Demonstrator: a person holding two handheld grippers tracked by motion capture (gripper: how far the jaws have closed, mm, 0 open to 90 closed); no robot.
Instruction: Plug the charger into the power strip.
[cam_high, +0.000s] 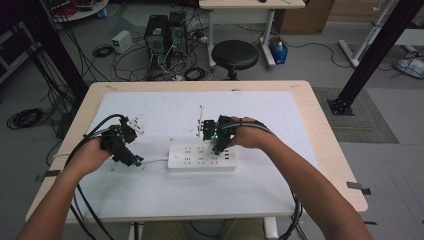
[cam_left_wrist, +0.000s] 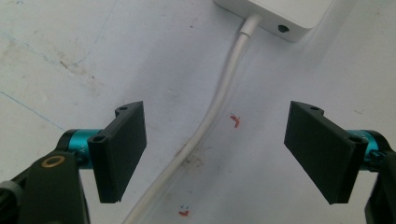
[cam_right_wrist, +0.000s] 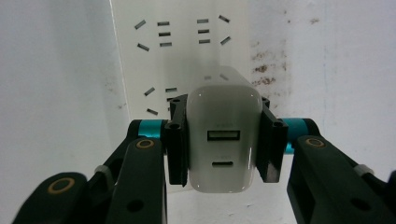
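- White bench (cam_high: 280, 130) carries the power strip (cam_high: 200, 156), partly hidden by the right tongs (cam_right_wrist: 224, 140).
- Right tongs clamp the white charger (cam_right_wrist: 224, 135) over the strip; its prongs are unseen.
- Left tongs (cam_left_wrist: 215, 149) gape wide, straddling the strip's cord (cam_left_wrist: 219, 102).

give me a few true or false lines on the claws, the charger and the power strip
1. The right claw is shut on the charger. True.
2. The left claw grips the cord. False: it is open, with the cord lying between its jaws, untouched.
3. The power strip lies on the white mat. True.
4. The charger's face shows no ports. False: two ports show, one above the other.
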